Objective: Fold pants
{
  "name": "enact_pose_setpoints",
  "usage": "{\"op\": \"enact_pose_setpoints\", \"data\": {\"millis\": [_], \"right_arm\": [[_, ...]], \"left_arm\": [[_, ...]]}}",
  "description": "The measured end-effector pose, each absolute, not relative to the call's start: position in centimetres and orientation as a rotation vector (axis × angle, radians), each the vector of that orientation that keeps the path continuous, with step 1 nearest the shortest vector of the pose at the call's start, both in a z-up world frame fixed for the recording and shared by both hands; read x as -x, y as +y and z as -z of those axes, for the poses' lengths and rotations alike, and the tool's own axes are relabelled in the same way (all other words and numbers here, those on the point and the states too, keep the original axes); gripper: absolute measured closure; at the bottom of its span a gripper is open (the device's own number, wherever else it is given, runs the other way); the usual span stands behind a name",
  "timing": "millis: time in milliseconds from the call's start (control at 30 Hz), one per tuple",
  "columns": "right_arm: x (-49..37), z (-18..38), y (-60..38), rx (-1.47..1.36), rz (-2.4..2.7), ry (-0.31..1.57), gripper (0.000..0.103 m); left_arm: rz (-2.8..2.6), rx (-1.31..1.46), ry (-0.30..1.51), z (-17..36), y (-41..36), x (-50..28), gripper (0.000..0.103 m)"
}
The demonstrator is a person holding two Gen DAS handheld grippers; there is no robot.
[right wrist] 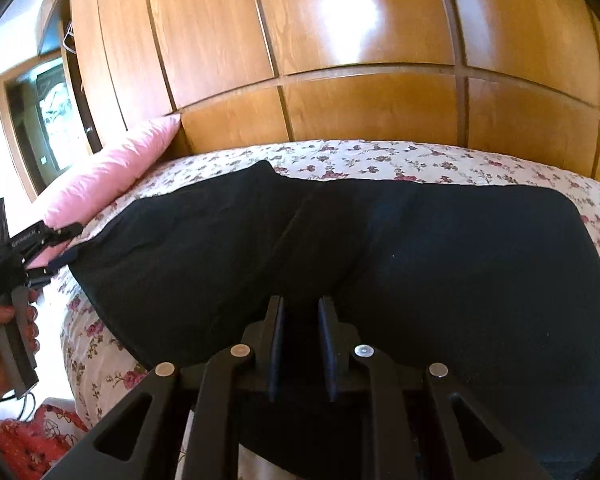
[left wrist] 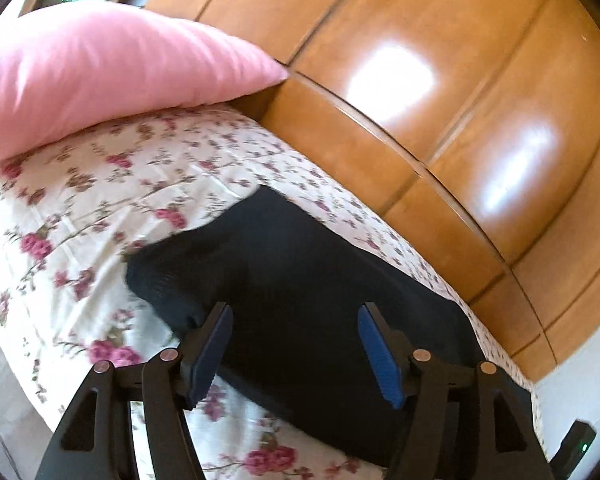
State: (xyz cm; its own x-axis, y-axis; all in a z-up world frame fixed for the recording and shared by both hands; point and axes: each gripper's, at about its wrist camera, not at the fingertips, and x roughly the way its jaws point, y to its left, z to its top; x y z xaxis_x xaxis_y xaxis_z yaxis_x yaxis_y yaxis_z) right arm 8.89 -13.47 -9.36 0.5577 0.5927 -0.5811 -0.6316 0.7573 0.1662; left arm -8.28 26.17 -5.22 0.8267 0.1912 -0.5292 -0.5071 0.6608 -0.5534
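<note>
Black pants point(right wrist: 420, 260) lie spread across a floral bed sheet point(right wrist: 380, 156), filling most of the right wrist view. My right gripper point(right wrist: 301, 304) sits low on their near edge. Its jaws are nearly together with black cloth filling the narrow gap, and creases run toward them. In the left wrist view the left end of the pants point(left wrist: 300, 272) lies under my left gripper point(left wrist: 295, 308), whose blue pads point(left wrist: 212, 344) stand wide apart and touch nothing. The right wrist view shows that left gripper point(right wrist: 70, 244) open just off the pants' left end, held by a hand point(right wrist: 4, 332).
A pink pillow point(left wrist: 100, 68) rests on the bed's left end, against a glossy wooden wardrobe point(right wrist: 340, 40) that runs along the bed's far side. Bare floral sheet point(left wrist: 100, 200) lies between pillow and pants. Red patterned cloth point(right wrist: 28, 440) lies below the bed at the lower left.
</note>
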Motion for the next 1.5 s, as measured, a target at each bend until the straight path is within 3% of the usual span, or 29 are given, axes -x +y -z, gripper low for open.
{"op": "enact_pose_setpoints", "data": {"millis": [133,267,500,1367,1500], "right_arm": [[-8.6,9.3,-13.3,0.085,-0.719,0.647,0.084],[-8.6,9.3,-13.4,0.078,-0.72,0.649,0.084],[-8.7,9.3,-13.5,0.075,-0.721,0.653,0.084],[-8.6,9.3,-13.9,0.049,-0.714,0.662,0.084],[-8.6,9.3,-13.9,0.05,-0.714,0.665,0.084]], "left_arm": [[-0.477,0.701,0.417,4.4,26.0,9.2,0.037],[-0.56,0.663,0.411,3.9,26.5,9.7,0.027],[-0.516,0.815,0.552,7.2,28.5,9.2,0.027],[-0.391,0.853,0.55,7.6,28.3,6.2,0.027],[-0.37,1.022,0.498,8.0,30.3,7.4,0.035]]}}
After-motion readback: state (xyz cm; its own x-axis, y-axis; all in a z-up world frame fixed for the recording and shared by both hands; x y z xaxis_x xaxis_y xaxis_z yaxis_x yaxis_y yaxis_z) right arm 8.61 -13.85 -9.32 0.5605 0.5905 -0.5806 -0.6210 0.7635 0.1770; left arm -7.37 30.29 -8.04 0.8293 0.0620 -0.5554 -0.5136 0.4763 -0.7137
